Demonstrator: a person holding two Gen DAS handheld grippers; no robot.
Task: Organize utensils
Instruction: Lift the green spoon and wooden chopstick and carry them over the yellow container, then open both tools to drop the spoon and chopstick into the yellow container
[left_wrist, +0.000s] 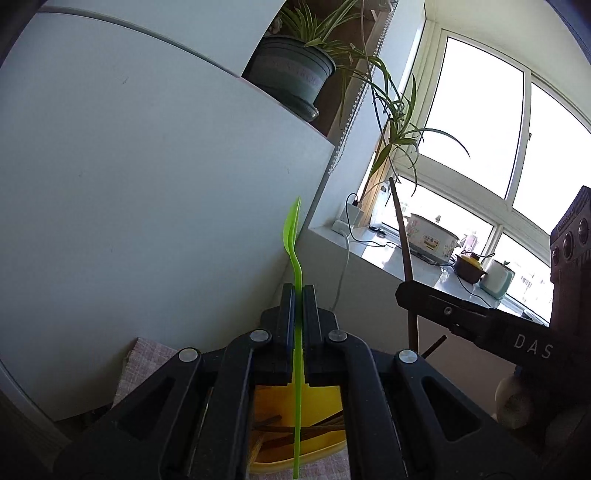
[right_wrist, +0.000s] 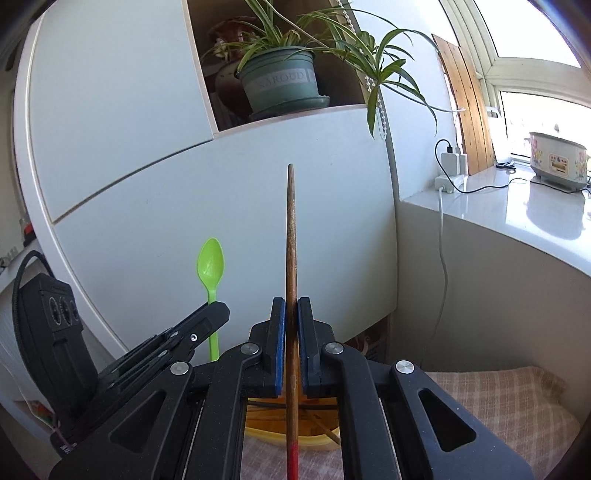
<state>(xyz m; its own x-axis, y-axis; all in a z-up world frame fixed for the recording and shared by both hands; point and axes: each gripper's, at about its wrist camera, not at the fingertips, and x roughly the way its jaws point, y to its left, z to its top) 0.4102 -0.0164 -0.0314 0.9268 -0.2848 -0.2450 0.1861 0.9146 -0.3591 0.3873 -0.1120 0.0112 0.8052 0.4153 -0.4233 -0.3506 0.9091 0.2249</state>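
Facing white cabinet, sunlit windowsill

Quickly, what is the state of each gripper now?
Left gripper: closed, holding the green spoon.
Right gripper: closed, holding a brown chopstick.

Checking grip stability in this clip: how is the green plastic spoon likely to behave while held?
The green spoon looks thin, so probably light and somewhat bendy. The left gripper pinches only its narrow handle edge-on, so it may pivot or slip. Its shaft already shows a slight curve.
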